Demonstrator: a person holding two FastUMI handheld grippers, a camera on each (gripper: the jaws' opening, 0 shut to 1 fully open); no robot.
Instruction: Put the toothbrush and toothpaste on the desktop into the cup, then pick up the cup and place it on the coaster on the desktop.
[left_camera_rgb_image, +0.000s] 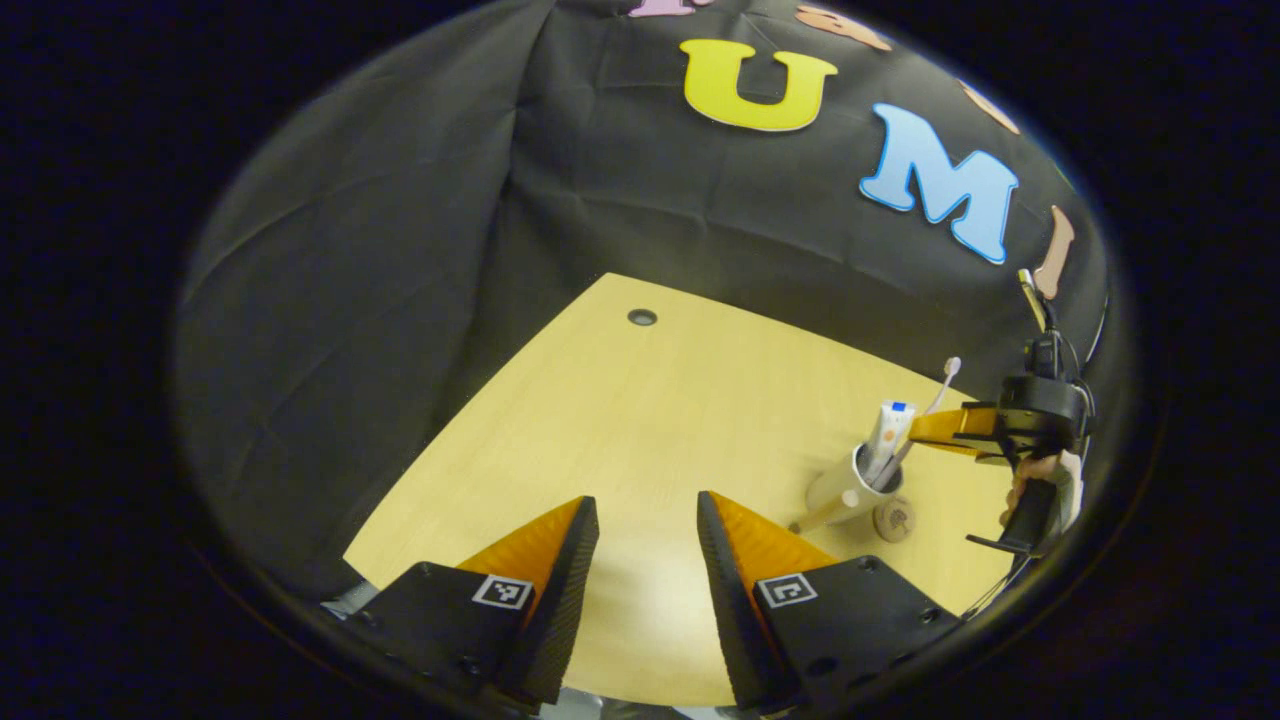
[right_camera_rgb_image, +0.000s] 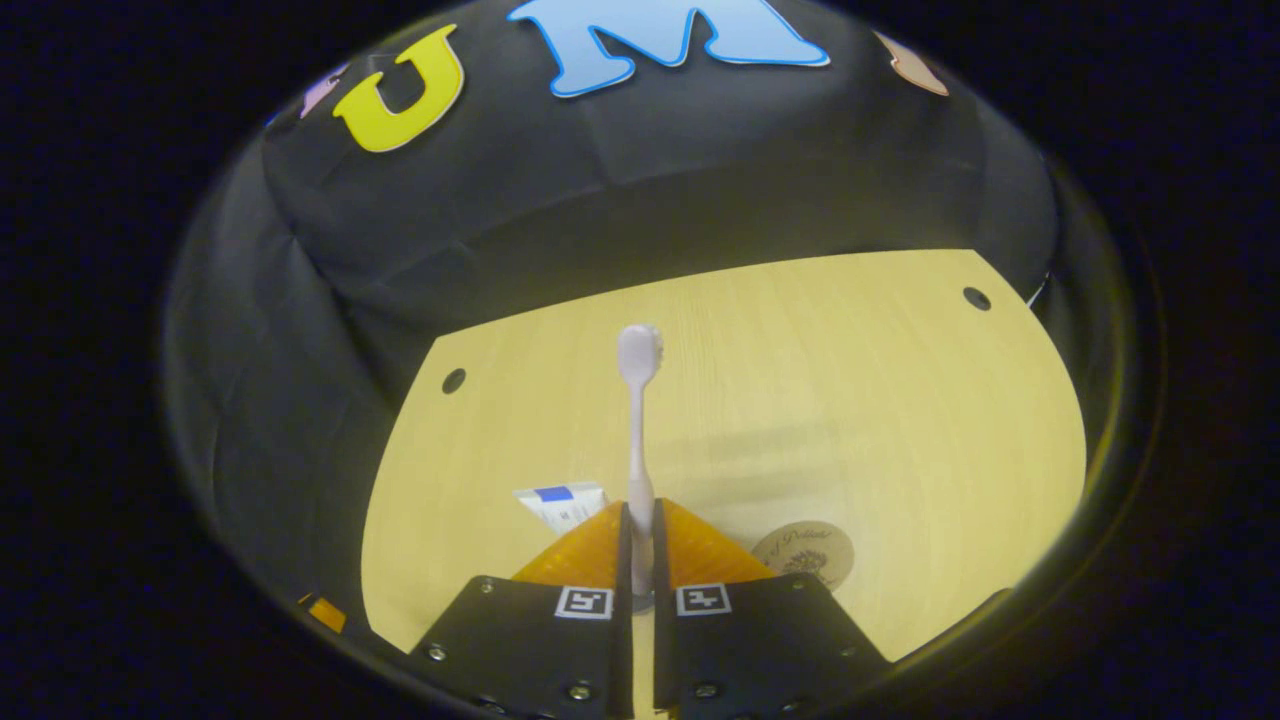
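Observation:
In the left gripper view a white cup (left_camera_rgb_image: 840, 487) stands on the wooden desktop (left_camera_rgb_image: 650, 420), holding the toothpaste tube (left_camera_rgb_image: 888, 432) and the pale toothbrush (left_camera_rgb_image: 944, 383), head up. My right gripper (left_camera_rgb_image: 945, 427) reaches it from the right, held by a hand (left_camera_rgb_image: 1040, 480). A round coaster (left_camera_rgb_image: 893, 518) lies just beside the cup's base. My left gripper (left_camera_rgb_image: 648, 555) is open over bare desktop, well left of the cup. In the right gripper view my right gripper (right_camera_rgb_image: 640, 515) is shut on the toothbrush (right_camera_rgb_image: 638, 420) handle. The toothpaste (right_camera_rgb_image: 560, 503) peeks out left of its fingers, the coaster (right_camera_rgb_image: 803, 553) to the right.
The desktop (right_camera_rgb_image: 900, 400) has small round holes near its far corners (left_camera_rgb_image: 642, 317) (right_camera_rgb_image: 976, 298). Black cloth walls close the booth behind and to the sides. The table's near edge runs just under my left gripper.

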